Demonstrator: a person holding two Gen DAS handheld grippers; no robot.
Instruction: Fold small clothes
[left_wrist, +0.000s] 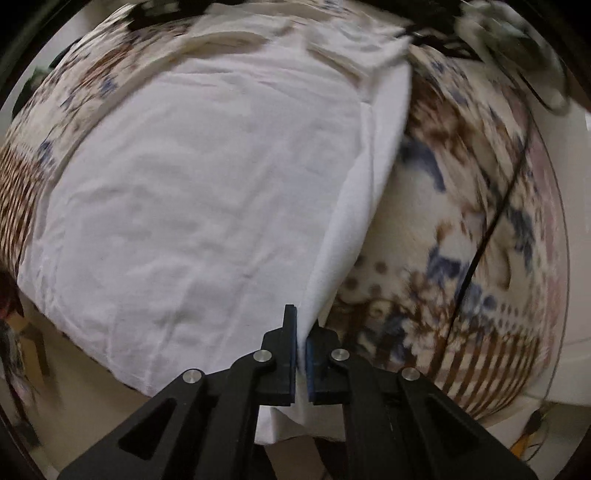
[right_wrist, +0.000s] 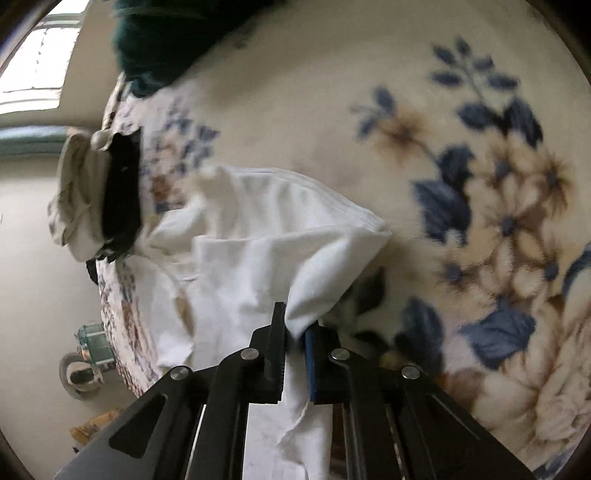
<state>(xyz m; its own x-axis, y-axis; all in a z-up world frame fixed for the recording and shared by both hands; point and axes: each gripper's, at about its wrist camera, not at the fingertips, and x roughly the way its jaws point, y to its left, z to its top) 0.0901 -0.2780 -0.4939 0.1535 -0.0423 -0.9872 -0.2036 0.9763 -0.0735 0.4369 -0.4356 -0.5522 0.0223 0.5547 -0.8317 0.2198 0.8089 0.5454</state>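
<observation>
1. Left wrist view. White garment (left_wrist: 192, 206) spread mostly flat on the floral blanket (left_wrist: 461, 229), right-hand edge lifted off the blanket as a raised flap. Far end bunched into loose layers. No finished fold visible; judged early in the task, first fold only being set up.
2. Same view. Left gripper (left_wrist: 301, 334) pressed together, pinching the near edge of the garment, cloth running straight through between the pads. Tool aimed steeply down at the garment, near its lower right corner. Thin dark cable (left_wrist: 491, 221) lying across the blanket, right of the garment.
3. Right wrist view. Garment (right_wrist: 258, 236) crumpled on the blanket (right_wrist: 480, 184), one corner pulled up toward the camera. Sleeve or collar end not told apart through the blur.
4. Same view. Right gripper (right_wrist: 294, 332) closed on that raised corner, a wad of cloth between the pads, loose cloth hanging below. Tool angled down and forward over the garment. Beige and black heap (right_wrist: 96, 192) beyond the garment at the blanket edge; identity unclear.
5. Left to do, by judgement: carry the pinched edges over, lay flat, repeat.
</observation>
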